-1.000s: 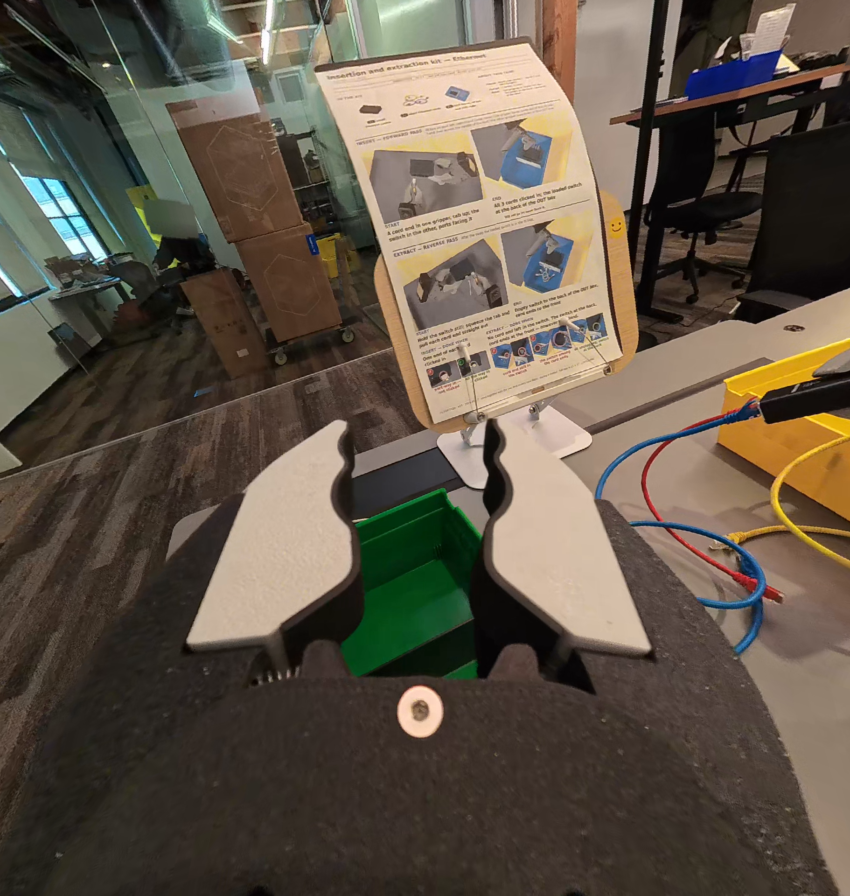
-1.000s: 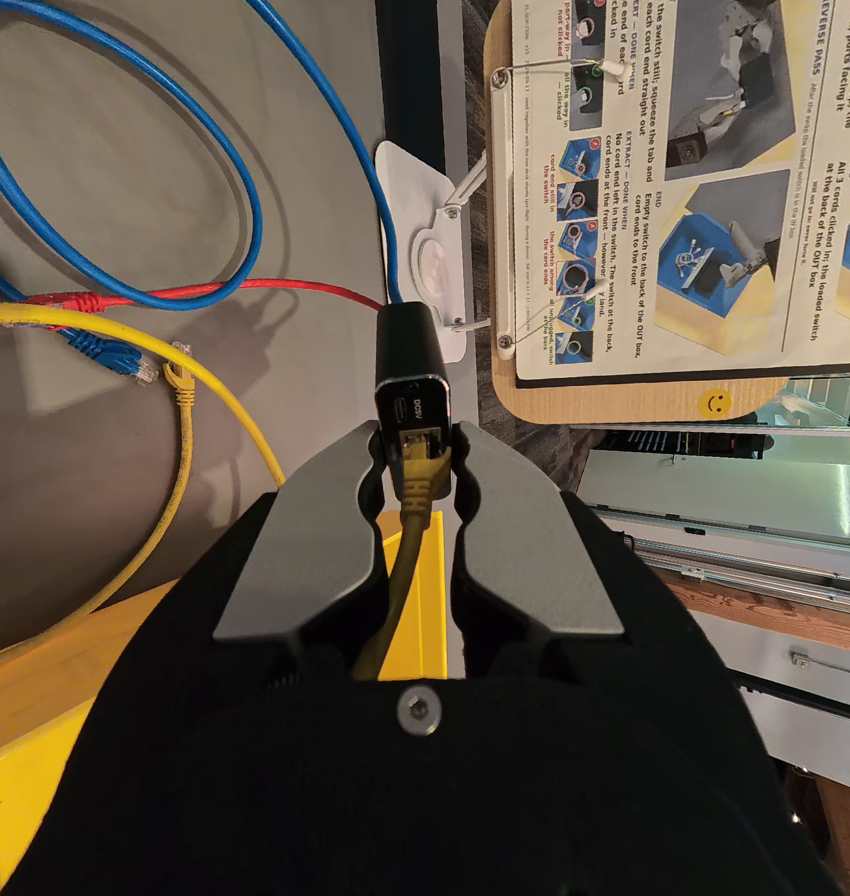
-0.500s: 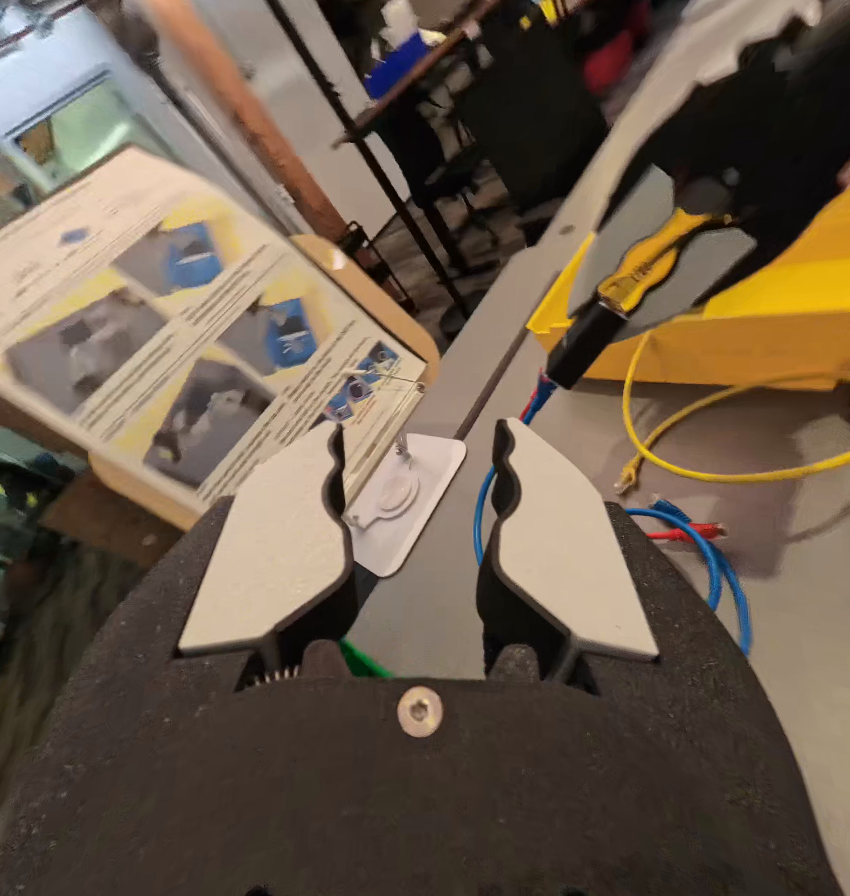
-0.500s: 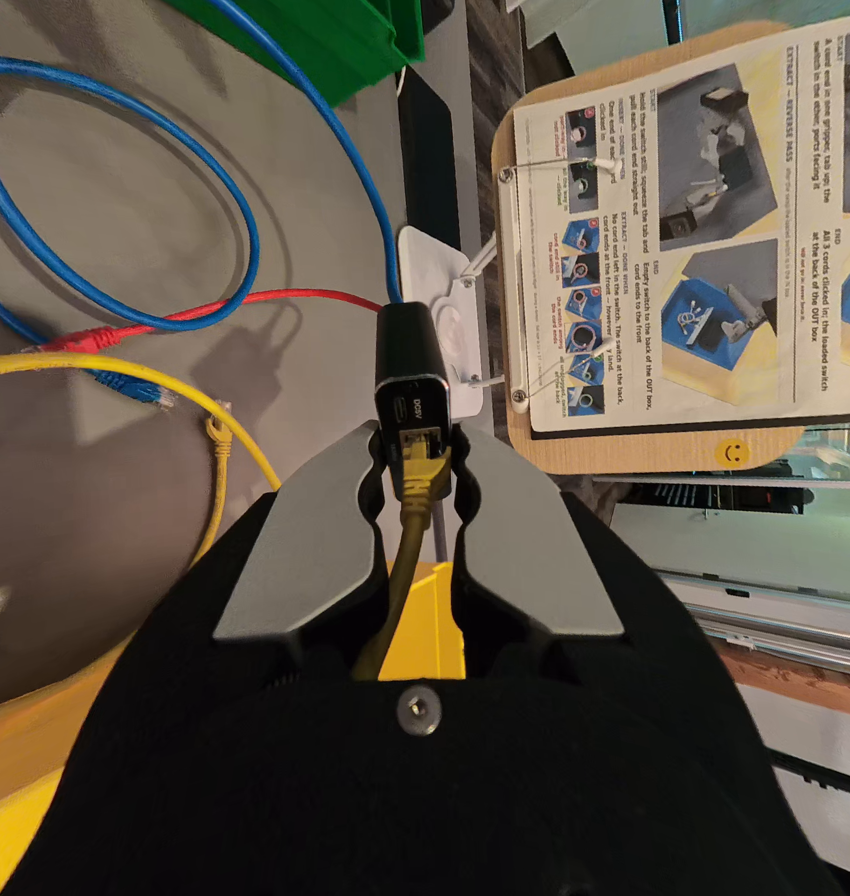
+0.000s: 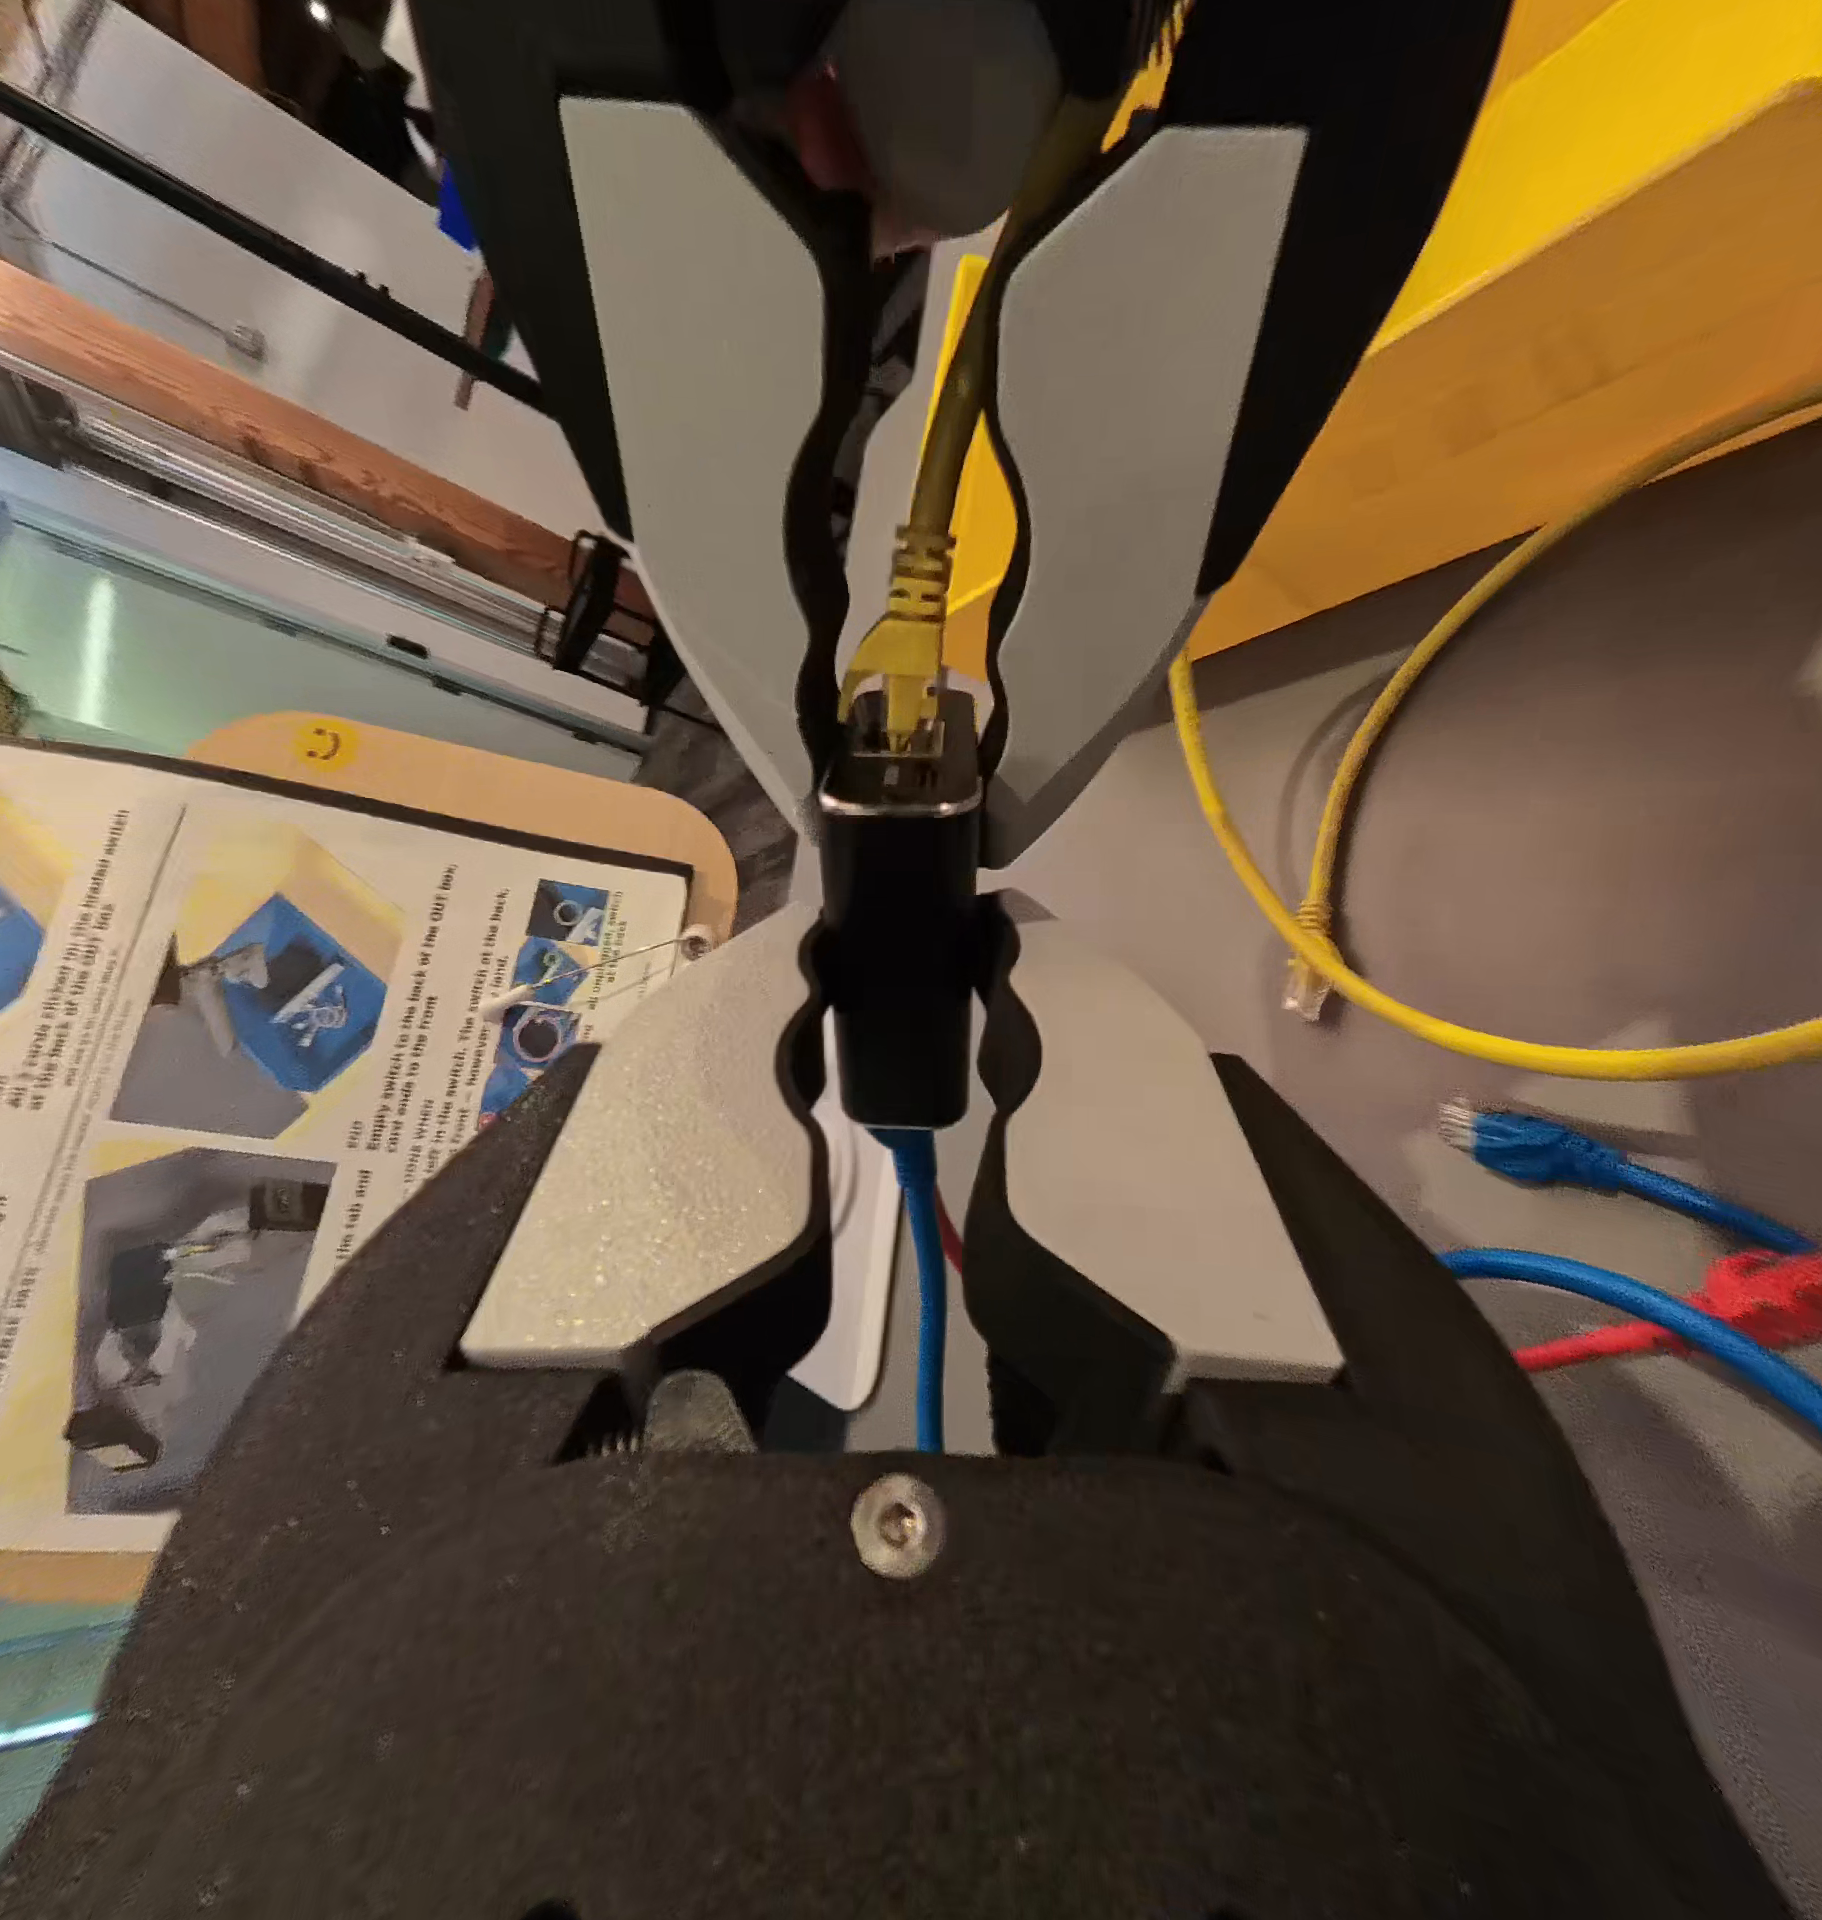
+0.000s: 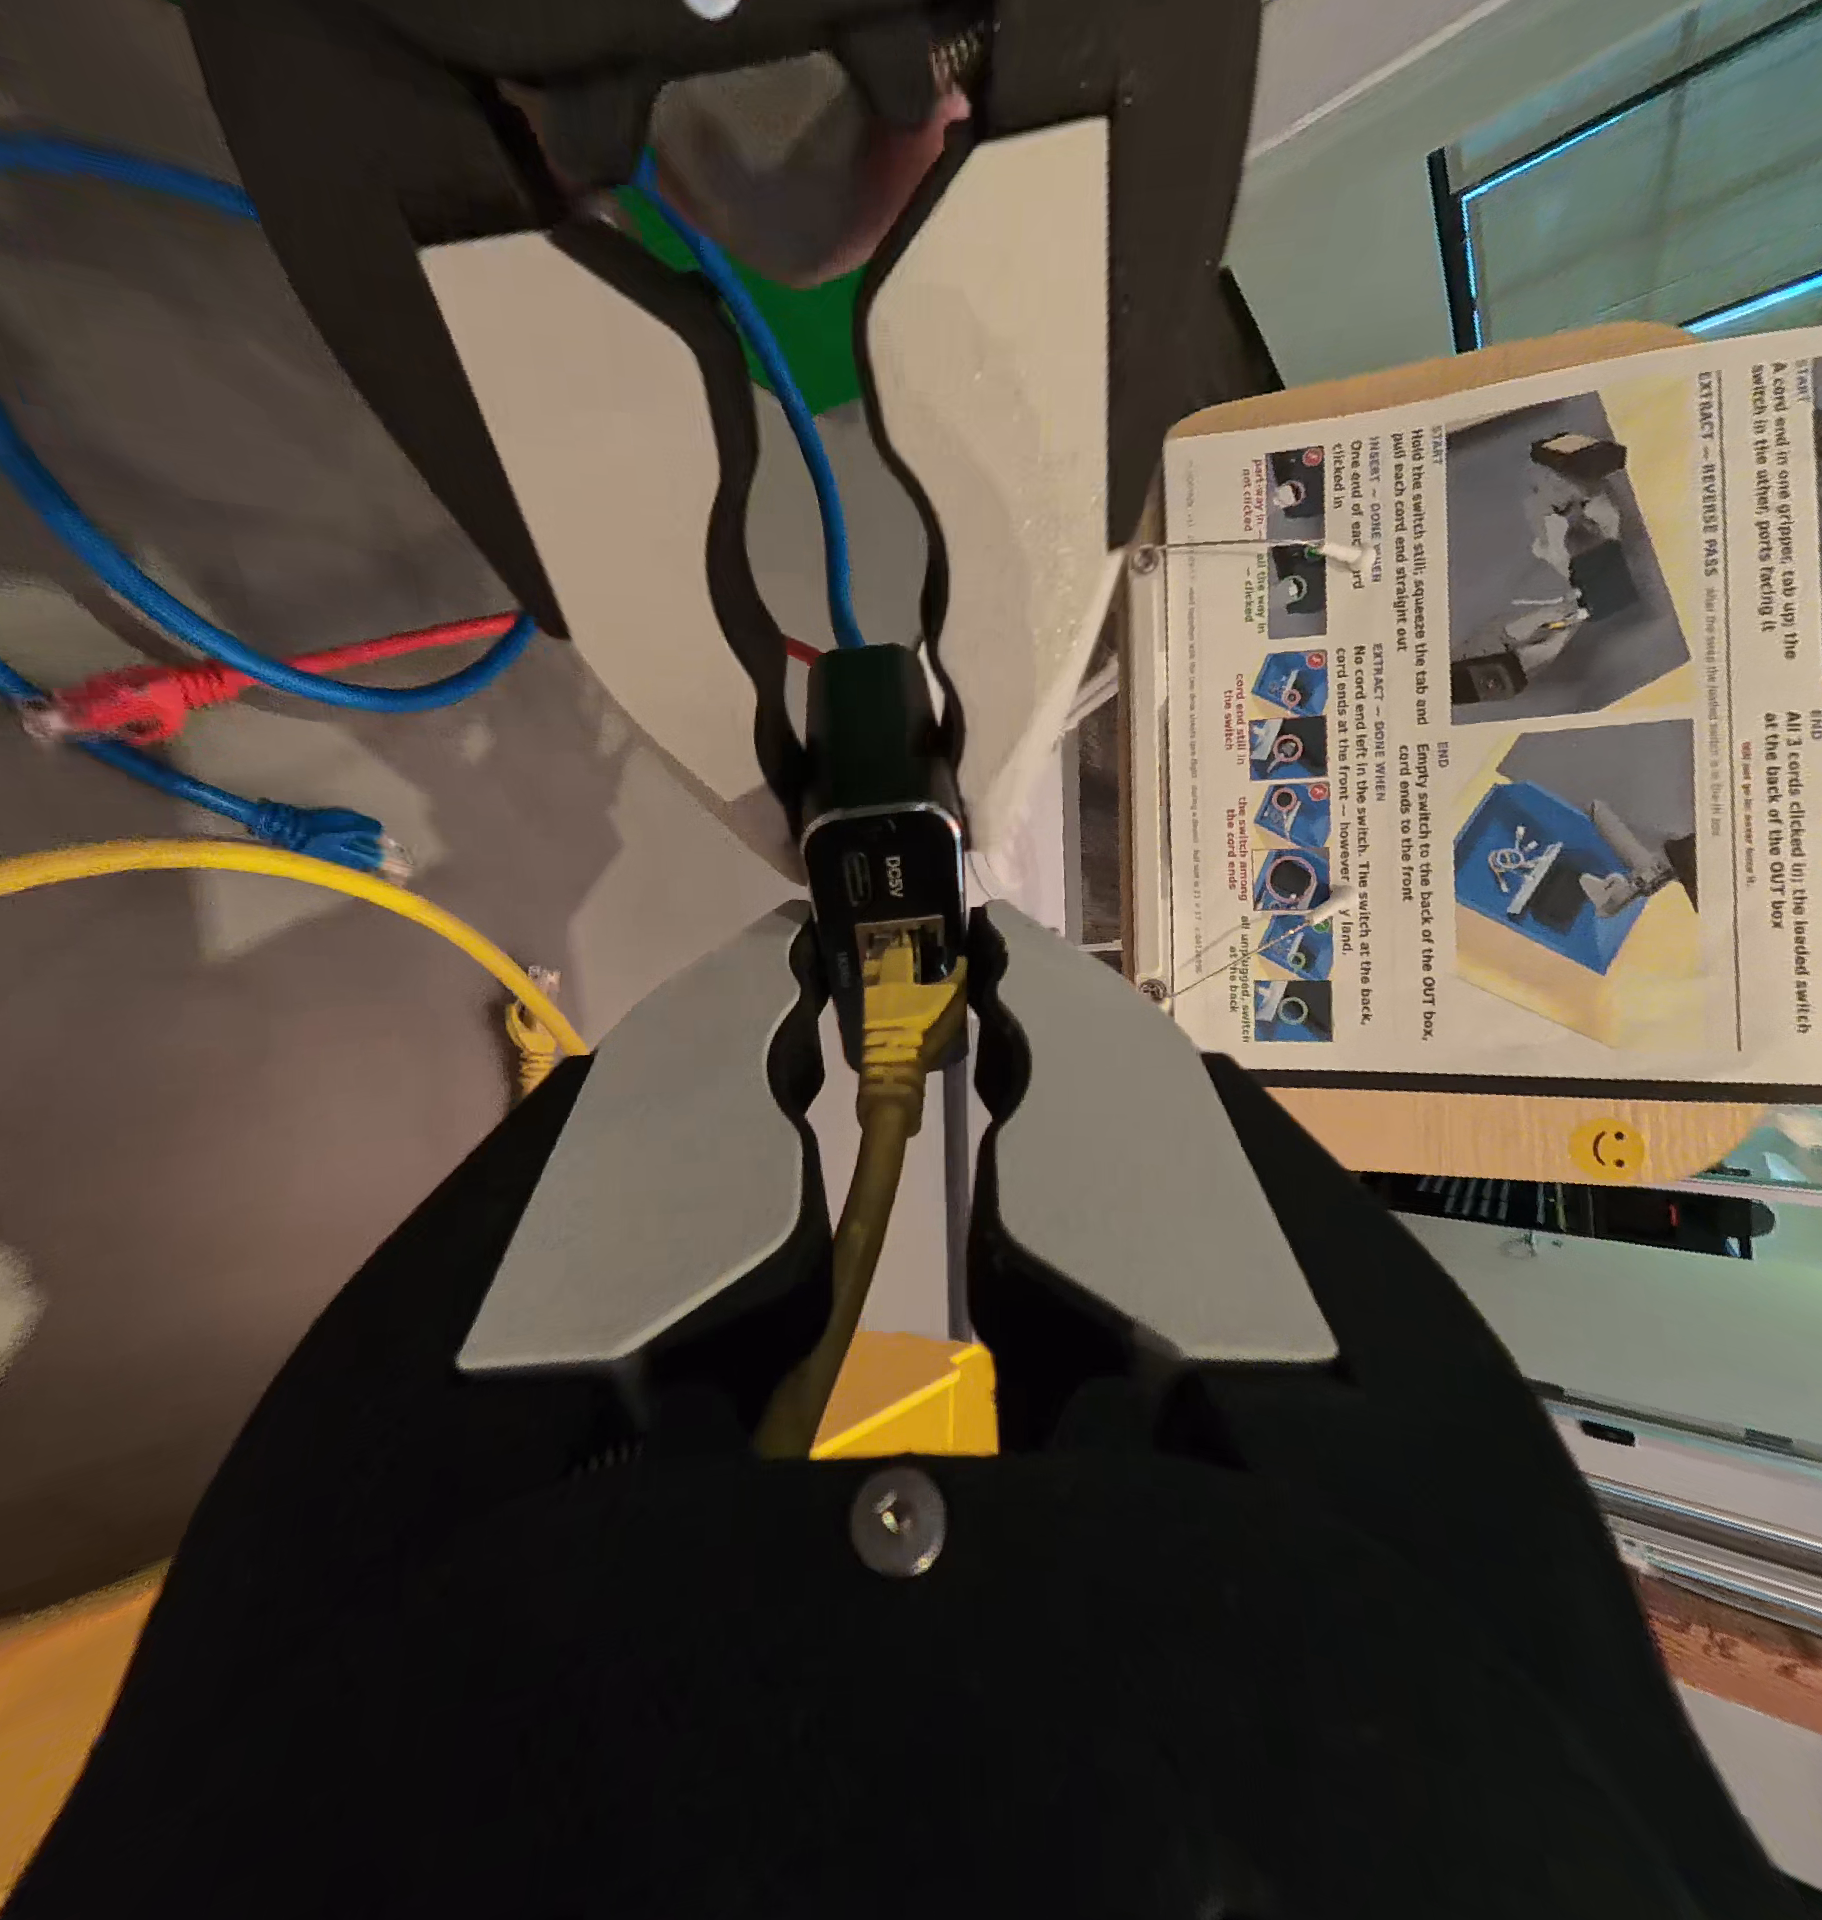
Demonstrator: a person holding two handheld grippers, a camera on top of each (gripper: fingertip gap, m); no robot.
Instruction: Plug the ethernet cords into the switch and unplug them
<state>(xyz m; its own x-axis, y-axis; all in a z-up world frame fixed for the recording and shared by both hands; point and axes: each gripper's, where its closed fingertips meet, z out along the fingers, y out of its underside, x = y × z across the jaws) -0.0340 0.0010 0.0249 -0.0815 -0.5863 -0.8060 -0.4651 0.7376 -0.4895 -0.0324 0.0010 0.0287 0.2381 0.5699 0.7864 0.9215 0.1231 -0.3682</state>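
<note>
The black switch [image 5: 902, 894] hangs in the air between both grippers. My left gripper [image 5: 902, 987] is shut on the end where a blue cord [image 5: 922, 1247] and a red cord [image 5: 951, 1236] enter. My right gripper [image 6: 894, 935] is shut on the other end of the switch [image 6: 881, 852], where a yellow cord's plug [image 6: 896, 1018] sits in a port and its cord runs back between the fingers. Each wrist view shows the other gripper facing it: the right gripper in the left wrist view [image 5: 902, 758], the left gripper in the right wrist view [image 6: 865, 727].
Loose yellow [image 5: 1307, 977], blue [image 5: 1499, 1138] and red [image 5: 1780, 1283] plug ends lie on the grey table [image 5: 1561, 831]. A yellow bin [image 5: 1509, 343] stands behind the right gripper. An instruction board [image 5: 263, 1039] stands on a white stand. A green bin [image 6: 782, 312] lies behind the left gripper. Left and right tips are no more than a few centimetres apart.
My left gripper swung from above the green bin to the switch and closed on its far end. My right gripper kept its hold on the switch throughout.
</note>
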